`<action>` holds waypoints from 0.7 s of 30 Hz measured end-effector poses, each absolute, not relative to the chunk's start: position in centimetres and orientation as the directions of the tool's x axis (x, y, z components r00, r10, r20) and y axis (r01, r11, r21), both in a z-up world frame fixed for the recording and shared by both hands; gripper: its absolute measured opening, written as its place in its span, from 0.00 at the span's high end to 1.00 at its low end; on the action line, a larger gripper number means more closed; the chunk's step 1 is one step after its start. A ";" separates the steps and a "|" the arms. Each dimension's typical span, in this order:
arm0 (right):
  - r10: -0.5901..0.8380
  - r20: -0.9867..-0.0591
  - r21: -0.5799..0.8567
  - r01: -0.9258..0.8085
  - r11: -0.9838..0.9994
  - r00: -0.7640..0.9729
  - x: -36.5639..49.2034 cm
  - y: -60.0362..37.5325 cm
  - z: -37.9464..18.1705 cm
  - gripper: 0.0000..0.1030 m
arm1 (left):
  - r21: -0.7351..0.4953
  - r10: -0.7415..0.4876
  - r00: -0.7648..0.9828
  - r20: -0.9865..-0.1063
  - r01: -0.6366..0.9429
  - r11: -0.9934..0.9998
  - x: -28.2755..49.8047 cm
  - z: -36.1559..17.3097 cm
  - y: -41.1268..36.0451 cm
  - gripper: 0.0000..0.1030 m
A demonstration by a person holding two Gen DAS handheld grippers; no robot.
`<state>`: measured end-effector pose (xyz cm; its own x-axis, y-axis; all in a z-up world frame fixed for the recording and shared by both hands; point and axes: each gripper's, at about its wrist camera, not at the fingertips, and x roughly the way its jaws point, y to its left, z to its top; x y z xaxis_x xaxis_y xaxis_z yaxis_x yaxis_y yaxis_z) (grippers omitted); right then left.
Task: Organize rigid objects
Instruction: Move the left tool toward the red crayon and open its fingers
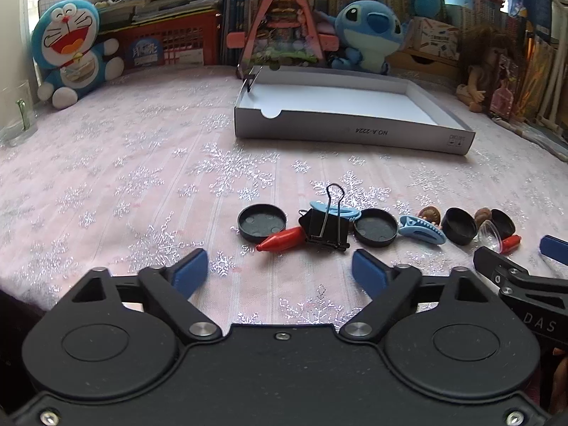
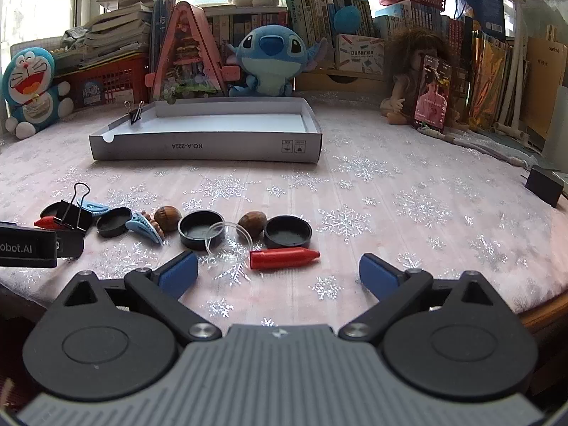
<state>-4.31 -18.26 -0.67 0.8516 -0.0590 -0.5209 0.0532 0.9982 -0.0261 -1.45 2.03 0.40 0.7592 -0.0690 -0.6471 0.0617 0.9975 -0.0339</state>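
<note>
A row of small objects lies on the pink snowflake cloth. In the left wrist view: black lids (image 1: 262, 222), a red cone-shaped piece (image 1: 282, 240), a black binder clip (image 1: 326, 227), blue hair clips (image 1: 422, 230) and walnuts (image 1: 429, 214). My left gripper (image 1: 280, 269) is open and empty just in front of the binder clip. In the right wrist view, a red piece (image 2: 284, 258), a clear round lid (image 2: 229, 239), black lids (image 2: 200, 230) and walnuts (image 2: 252, 220) lie ahead of my right gripper (image 2: 278, 274), which is open and empty. A white shallow box (image 2: 206, 145) stands behind, with a small binder clip (image 2: 135, 113) on its left rim.
Plush toys (image 1: 67, 49), books, red baskets and a pink A-frame model (image 2: 188, 60) line the back. A doll (image 2: 408, 81) with a phone (image 2: 431, 94) stands at the back right. A black box (image 2: 545, 184) sits at the right edge. A glass (image 1: 17, 113) stands at the far left.
</note>
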 end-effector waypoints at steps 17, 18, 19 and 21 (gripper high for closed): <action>-0.002 -0.472 -0.029 -0.014 0.999 0.882 -5.7 -20.5 -0.4 0.46 | -0.099 -0.145 0.777 -0.612 0.107 0.989 -2.5 0.8 4.7 0.80; 0.000 -0.474 -0.033 -0.017 0.999 0.880 -5.6 -20.6 -0.4 0.46 | -0.095 -0.139 0.778 -0.613 0.103 0.990 -2.4 0.7 4.7 0.80; 0.001 -0.476 -0.038 -0.022 0.999 0.879 -5.6 -20.6 -0.5 0.47 | -0.091 -0.133 0.779 -0.613 0.097 0.991 -2.3 0.7 4.8 0.80; 0.004 -0.479 -0.040 -0.027 0.999 0.878 -5.5 -20.6 -0.5 0.47 | -0.076 -0.114 0.782 -0.613 0.085 0.993 -1.9 0.5 4.9 0.81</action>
<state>-5.46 -20.65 -0.53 0.8776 0.0043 -0.4794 -0.0269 0.9988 -0.0403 -1.88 4.86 0.51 0.7821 -0.1139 -0.6126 0.0852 0.9935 -0.0758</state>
